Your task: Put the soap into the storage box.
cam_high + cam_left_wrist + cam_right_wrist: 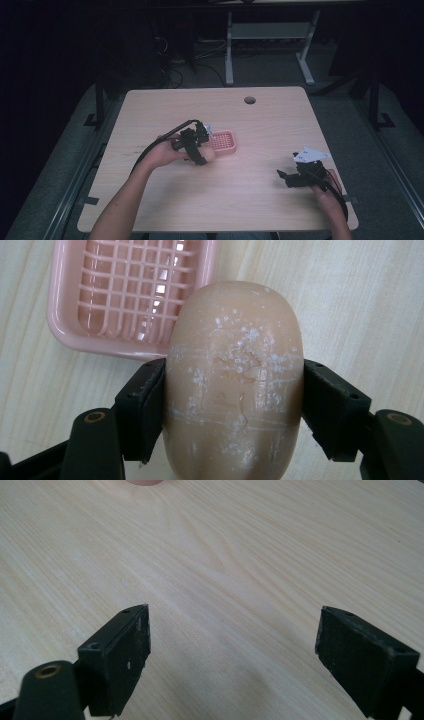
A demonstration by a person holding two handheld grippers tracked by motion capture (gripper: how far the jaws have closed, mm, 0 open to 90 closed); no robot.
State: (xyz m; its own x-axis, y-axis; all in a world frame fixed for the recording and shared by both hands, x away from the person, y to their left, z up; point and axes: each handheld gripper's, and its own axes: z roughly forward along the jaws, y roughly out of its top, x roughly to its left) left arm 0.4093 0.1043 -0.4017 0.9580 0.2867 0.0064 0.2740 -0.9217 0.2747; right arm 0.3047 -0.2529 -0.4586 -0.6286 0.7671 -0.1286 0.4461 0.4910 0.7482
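While gripped, tan soap, white-flecked, scratched

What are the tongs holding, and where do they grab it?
The left tongs squeeze a tan soap bar across its middle, by its two sides. The right tongs hold nothing.

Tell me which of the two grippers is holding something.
The left gripper: its jaws are closed on the sides of a tan bar of soap near the pink soap dish. The right gripper stands open over bare table.
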